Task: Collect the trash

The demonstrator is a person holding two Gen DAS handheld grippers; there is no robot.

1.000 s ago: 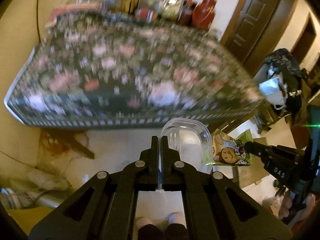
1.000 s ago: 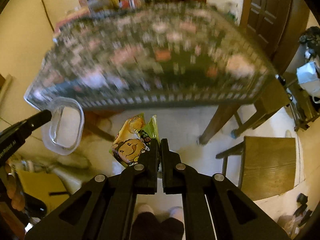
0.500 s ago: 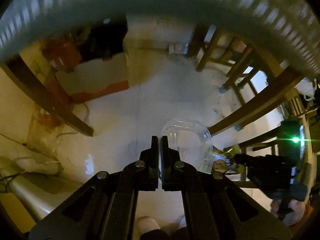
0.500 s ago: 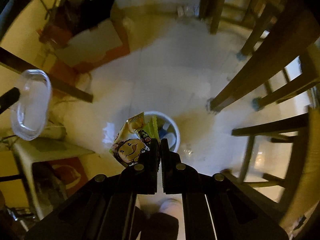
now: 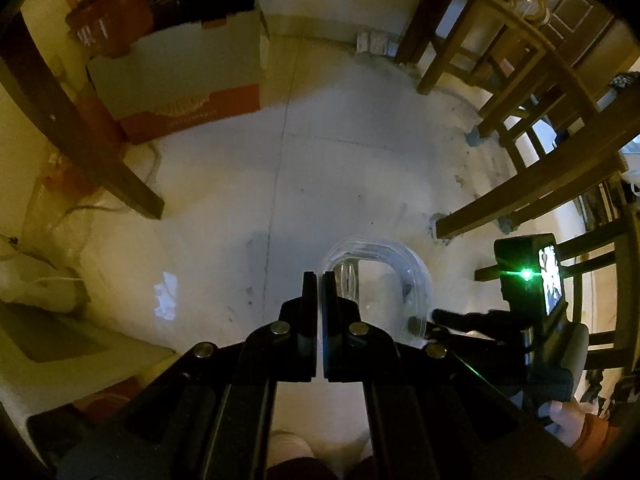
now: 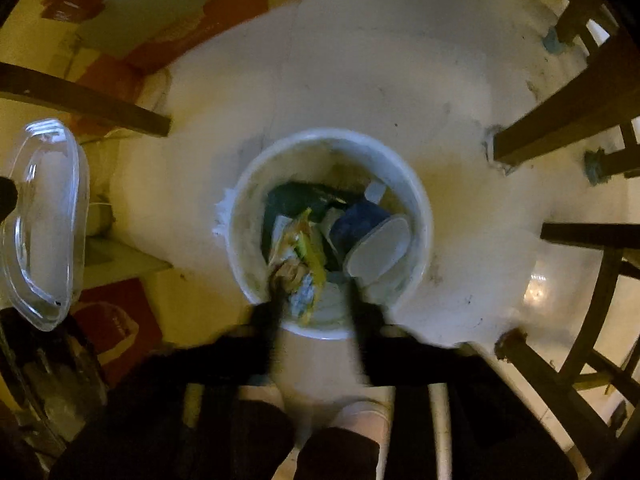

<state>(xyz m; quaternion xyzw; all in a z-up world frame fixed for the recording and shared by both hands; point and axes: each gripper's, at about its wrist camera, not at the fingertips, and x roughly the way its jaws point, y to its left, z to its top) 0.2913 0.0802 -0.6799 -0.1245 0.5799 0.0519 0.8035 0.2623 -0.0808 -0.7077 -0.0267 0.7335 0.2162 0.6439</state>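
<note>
Both views look at the floor now, not the flowered tablecloth seen a second ago; both tools have dropped below the table edge.

Right gripper: jaws were pinched on the snack wrapper a half second back, now opening and blurred; wrapper sits between and just past the fingers, over the mouth of the white bin; cannot tell if a pad touches it. The bin sat small behind the wrapper half a second ago; now it fills the middle of the right view, directly below the fingers.

Bin contents: blue scrap, dark bag, pale plastic lid.

Left gripper: jaws together, clamped on the rim of the clear plastic tray, same grip as before; tray hangs to the right of the fingers over bare floor, off to the left of the bin in the right view.

Around: red-and-white cardboard box at the far wall; dark table leg on the left; chair legs crowd the right side, close to the bin; person's shoes at the bottom edge.
</note>
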